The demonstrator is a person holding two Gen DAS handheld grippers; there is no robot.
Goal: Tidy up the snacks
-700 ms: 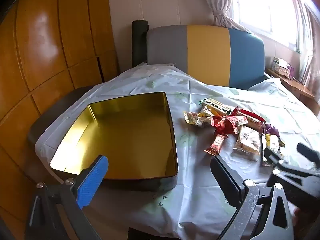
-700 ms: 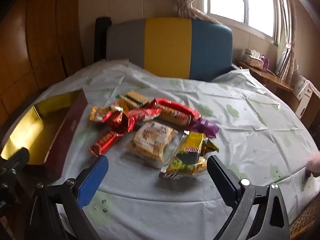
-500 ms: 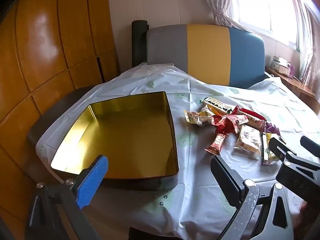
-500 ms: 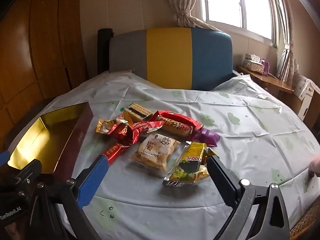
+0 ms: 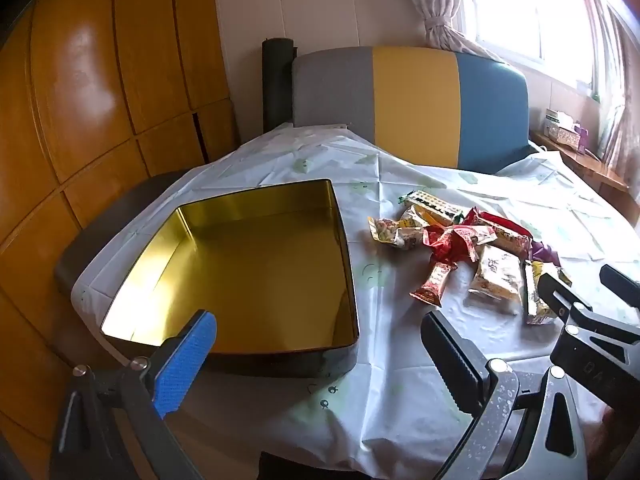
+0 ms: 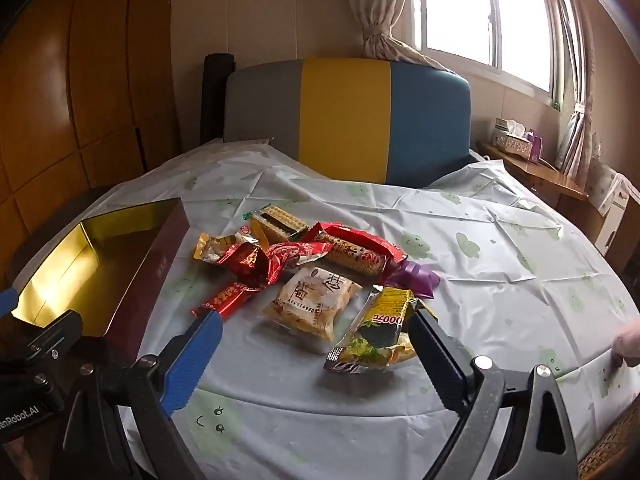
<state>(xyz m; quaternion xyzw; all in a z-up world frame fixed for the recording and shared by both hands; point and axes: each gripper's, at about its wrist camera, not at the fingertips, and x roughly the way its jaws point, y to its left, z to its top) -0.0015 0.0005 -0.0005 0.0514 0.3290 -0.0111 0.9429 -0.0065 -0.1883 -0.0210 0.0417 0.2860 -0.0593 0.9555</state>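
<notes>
An open square tin [image 5: 344, 264] with a gold inside lies empty on the table's left; its dark red side shows in the right wrist view [image 6: 160, 256]. A heap of snack packets [image 6: 304, 264] lies to its right, also in the left wrist view [image 5: 468, 252]. A yellow-green packet [image 6: 380, 328] lies nearest, just ahead of my right gripper [image 6: 316, 344], which is open and empty. My left gripper [image 5: 320, 352] is open and empty over the tin's near right corner.
A white printed cloth [image 6: 500, 248] covers the round table. A grey, yellow and blue seat back [image 6: 348, 120] stands behind it. Wooden panels [image 5: 80, 100] are at the left. A fingertip [image 6: 628, 344] rests at the table's right edge.
My right gripper has pulled back and risen a little, so the snack heap sits lower and farther out. The left gripper has barely moved.
</notes>
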